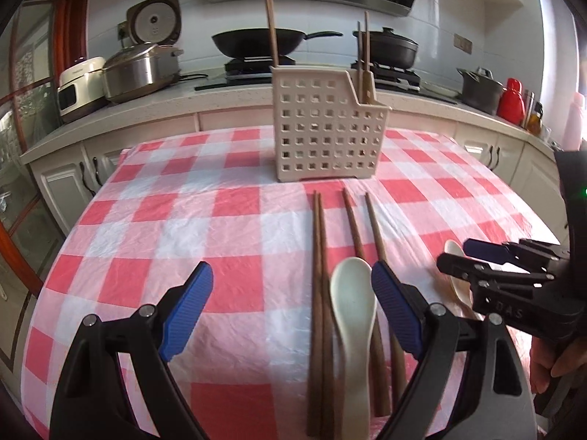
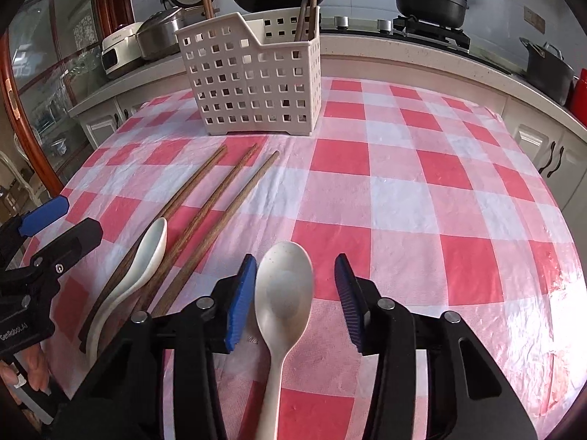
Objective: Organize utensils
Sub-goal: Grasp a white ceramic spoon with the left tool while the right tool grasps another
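A cream perforated utensil basket (image 1: pixel 326 124) (image 2: pixel 256 77) stands at the far side of the red-checked tablecloth (image 1: pixel 183 220), with chopsticks upright in both its compartments. Several brown chopsticks (image 1: pixel 318 275) (image 2: pixel 205 198) lie in front of it, a white ceramic spoon (image 1: pixel 354 300) (image 2: pixel 146 256) resting among them. My left gripper (image 1: pixel 293 286) (image 2: pixel 55 220) is open wide, and the chopsticks and white spoon lie between its blue pads. My right gripper (image 2: pixel 295 286) (image 1: pixel 458 256) is open around the bowl of a speckled cream spoon (image 2: pixel 284 286) (image 1: pixel 460 289). There is a gap at the right pad.
Behind the table runs a kitchen counter (image 1: pixel 146 110) with rice cookers (image 1: pixel 139 69), a wok (image 1: pixel 256 42) and pots (image 2: pixel 429 0) on the stove. The table's right half (image 2: pixel 440 183) holds nothing but cloth. A person's hand (image 1: pixel 550 359) grips the right gripper's handle.
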`<state>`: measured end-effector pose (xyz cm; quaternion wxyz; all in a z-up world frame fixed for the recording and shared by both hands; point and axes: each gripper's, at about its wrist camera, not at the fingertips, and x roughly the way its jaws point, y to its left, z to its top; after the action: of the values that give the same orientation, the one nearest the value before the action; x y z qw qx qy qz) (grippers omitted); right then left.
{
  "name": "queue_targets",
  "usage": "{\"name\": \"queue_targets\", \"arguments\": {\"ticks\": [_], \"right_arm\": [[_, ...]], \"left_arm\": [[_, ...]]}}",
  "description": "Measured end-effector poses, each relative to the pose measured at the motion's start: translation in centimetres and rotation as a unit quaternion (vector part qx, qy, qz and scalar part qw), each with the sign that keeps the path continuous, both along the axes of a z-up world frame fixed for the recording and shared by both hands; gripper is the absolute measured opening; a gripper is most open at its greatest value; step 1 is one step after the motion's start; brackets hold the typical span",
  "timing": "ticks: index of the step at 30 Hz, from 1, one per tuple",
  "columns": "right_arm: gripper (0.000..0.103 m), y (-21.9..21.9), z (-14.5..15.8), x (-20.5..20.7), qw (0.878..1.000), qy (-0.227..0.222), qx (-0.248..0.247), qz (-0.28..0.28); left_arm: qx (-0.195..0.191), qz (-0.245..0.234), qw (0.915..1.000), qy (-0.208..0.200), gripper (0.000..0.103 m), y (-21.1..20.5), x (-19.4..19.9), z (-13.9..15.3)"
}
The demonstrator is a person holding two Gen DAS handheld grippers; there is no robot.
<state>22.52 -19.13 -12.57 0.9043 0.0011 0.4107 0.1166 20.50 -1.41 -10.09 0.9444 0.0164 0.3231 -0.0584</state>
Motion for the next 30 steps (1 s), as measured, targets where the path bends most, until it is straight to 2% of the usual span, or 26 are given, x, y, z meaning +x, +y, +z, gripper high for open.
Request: {"name": "queue_targets", "arguments": {"ticks": [1,9,10,15,18,21,23,25,30], "right_arm": [[0.032,0.0,-0.2,0.1,1.000,0.003,-0.002,0.000],[0.024,-1.8,0.6,-0.2,1.000,-0.013,0.018,-0.019],[0.009,-2.1,0.7,-0.2,1.000,-0.013,0.020,-0.021],[0.008,-2.3,0.6,-0.2,0.999,-0.014,0.025,-0.021],[0.009,-2.3,0.5,-0.3,0.999,-0.012,0.030,-0.016],[0.018,-2.6,0.6,-0.4,0.999,-0.007,0.044,-0.011],[0.029,-2.8,0.6,-0.4,0.999,-0.006,0.050,-0.014],[0.031,-3.1,0.6,-0.4,0.998,-0.005,0.055,-0.015],[0.031,-3.5,0.1,-0.1,0.998,0.001,0.056,-0.020]], "left_arm": [[0.002,-0.004,1.0000,0.003,0.085,-0.2,0.0,-0.1],[-0.001,-0.045,0.9986,0.029,0.084,-1.7,0.6,-0.7],[-0.001,-0.052,0.9981,0.032,0.081,-1.9,0.8,-0.7],[0.013,-0.077,0.9952,0.059,0.059,-3.1,1.8,-1.2],[0.009,-0.086,0.9940,0.067,0.059,-3.6,2.0,-1.4],[0.012,-0.092,0.9934,0.068,0.059,-4.0,1.9,-1.4],[0.017,-0.095,0.9927,0.073,0.059,-4.4,2.1,-1.7],[0.021,-0.099,0.9919,0.078,0.059,-4.8,2.3,-1.9],[0.028,-0.109,0.9901,0.084,0.048,-5.7,2.7,-2.5]]}}
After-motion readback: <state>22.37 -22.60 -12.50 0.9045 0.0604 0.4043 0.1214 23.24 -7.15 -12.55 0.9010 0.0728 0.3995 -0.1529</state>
